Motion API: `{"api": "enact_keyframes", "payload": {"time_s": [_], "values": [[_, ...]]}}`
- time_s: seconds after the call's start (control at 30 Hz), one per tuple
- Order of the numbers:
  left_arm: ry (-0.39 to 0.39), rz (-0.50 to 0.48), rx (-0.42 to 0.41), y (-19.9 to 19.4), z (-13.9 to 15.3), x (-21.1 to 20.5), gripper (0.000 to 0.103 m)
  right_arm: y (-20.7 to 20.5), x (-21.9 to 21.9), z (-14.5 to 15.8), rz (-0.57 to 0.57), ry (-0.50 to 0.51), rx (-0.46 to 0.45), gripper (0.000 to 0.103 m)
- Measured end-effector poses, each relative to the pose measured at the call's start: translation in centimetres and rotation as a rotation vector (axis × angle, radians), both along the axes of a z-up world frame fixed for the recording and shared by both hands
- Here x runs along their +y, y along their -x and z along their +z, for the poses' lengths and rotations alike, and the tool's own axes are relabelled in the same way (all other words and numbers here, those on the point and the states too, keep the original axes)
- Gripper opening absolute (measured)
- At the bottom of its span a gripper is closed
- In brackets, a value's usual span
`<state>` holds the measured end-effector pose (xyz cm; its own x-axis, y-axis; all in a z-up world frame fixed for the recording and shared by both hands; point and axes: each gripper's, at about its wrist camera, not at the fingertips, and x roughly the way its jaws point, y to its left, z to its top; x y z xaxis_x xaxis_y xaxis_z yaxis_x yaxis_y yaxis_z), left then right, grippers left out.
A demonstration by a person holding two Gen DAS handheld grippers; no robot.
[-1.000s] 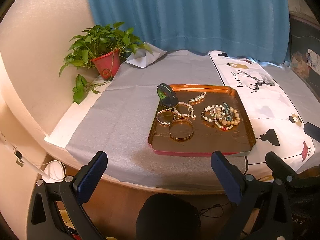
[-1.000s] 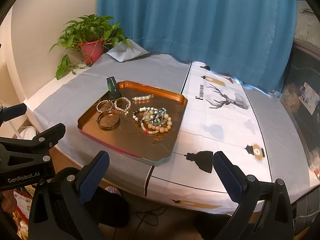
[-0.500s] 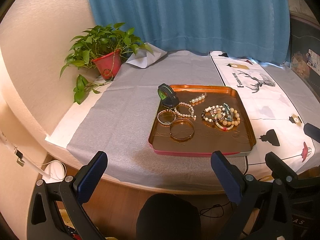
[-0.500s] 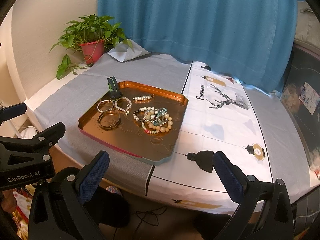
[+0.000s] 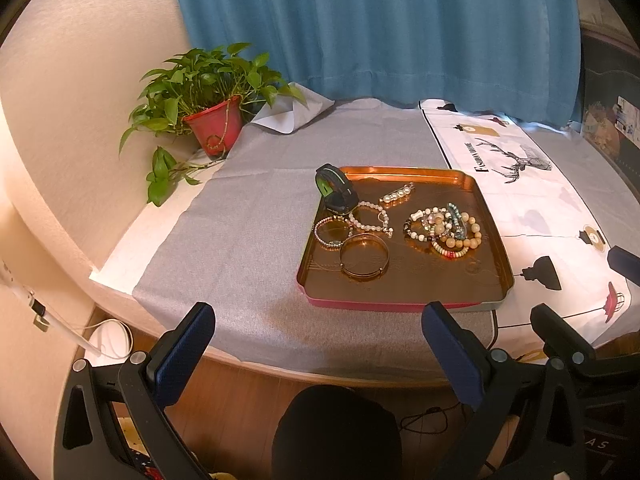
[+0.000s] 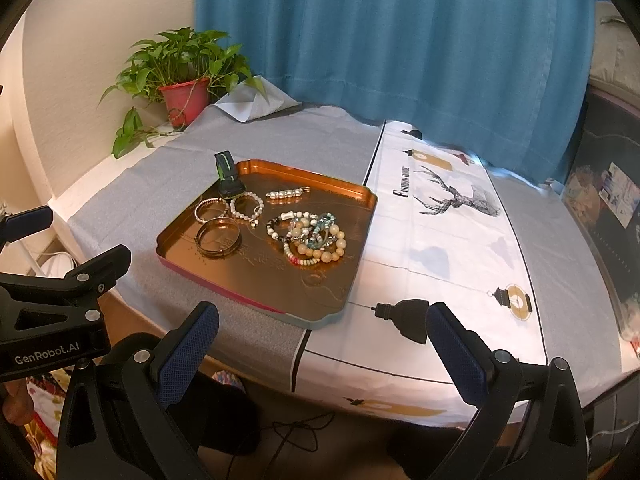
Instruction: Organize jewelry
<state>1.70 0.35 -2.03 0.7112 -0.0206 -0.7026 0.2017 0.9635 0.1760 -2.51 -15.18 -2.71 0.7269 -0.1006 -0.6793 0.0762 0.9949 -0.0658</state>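
Note:
A copper tray (image 5: 404, 289) (image 6: 240, 280) lies on the table and holds jewelry. In it are a gold bangle (image 5: 364, 255) (image 6: 218, 236), two thin beaded bracelets (image 5: 332, 229) (image 6: 228, 208), a pearl hair clip (image 5: 396, 194) (image 6: 287, 194) and a heap of beaded bracelets (image 5: 444, 230) (image 6: 312, 238). A black and green watch (image 5: 335, 188) (image 6: 228, 178) leans on the tray's far left rim. My left gripper (image 5: 316, 344) hangs open before the table's front edge, nothing in it. My right gripper (image 6: 320, 340) is open too, short of the tray's near right corner.
A potted plant (image 5: 208, 100) (image 6: 180, 76) in a red pot stands at the back left by the wall. A grey cloth (image 5: 248, 240) covers the left of the table, a white printed runner (image 6: 440, 240) the right. A blue curtain (image 5: 380, 28) hangs behind.
Both views show only a very slight drift; the jewelry has not moved and both grippers remain open.

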Motion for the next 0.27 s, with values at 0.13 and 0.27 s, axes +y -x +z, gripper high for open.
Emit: {"api": "enact_keyframes", "payload": {"time_s": [0.13, 0.27], "values": [[0.000, 0.002, -0.002, 0.05, -0.03, -0.04, 0.103, 0.03, -0.03, 0.00, 0.000, -0.002, 0.000, 0.103], [0.002, 0.008, -0.012, -0.03, -0.05, 0.20, 0.103, 0.01, -0.06, 0.00, 0.004, -0.004, 0.000, 0.103]]}}
